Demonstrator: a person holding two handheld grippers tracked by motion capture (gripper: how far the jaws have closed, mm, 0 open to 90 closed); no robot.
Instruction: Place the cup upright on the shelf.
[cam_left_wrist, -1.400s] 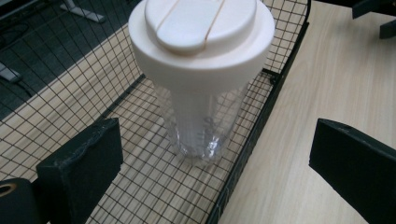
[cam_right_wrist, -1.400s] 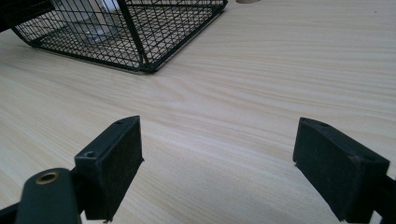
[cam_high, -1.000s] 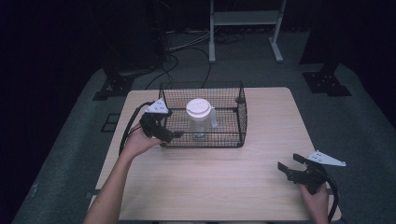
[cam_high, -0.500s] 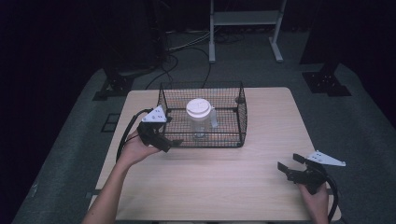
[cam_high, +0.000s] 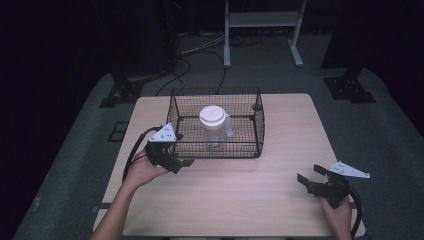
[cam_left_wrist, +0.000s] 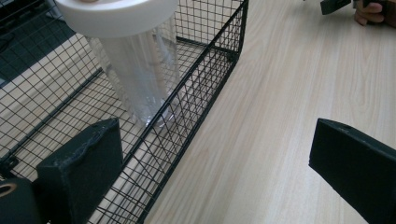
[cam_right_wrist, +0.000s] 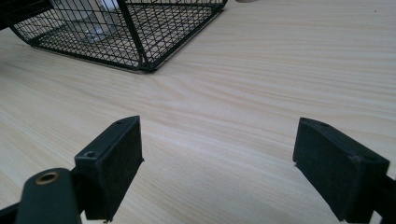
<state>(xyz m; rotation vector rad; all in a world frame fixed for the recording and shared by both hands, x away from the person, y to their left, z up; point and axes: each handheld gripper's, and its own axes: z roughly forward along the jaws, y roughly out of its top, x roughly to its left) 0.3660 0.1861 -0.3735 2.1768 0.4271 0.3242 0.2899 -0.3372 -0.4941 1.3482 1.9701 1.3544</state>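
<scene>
Presently left tool (cam_high: 184, 161) spread wide beside basket (cam_high: 260, 120), right tool (cam_high: 309, 176) likewise, both empty

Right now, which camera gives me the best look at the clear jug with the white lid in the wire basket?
The left gripper view: the clear jug stands close up, its ribbed wall and base visible through the wire basket. The high view shows it whole but small, mostly its lid. The right gripper view catches just its base behind mesh.
</scene>
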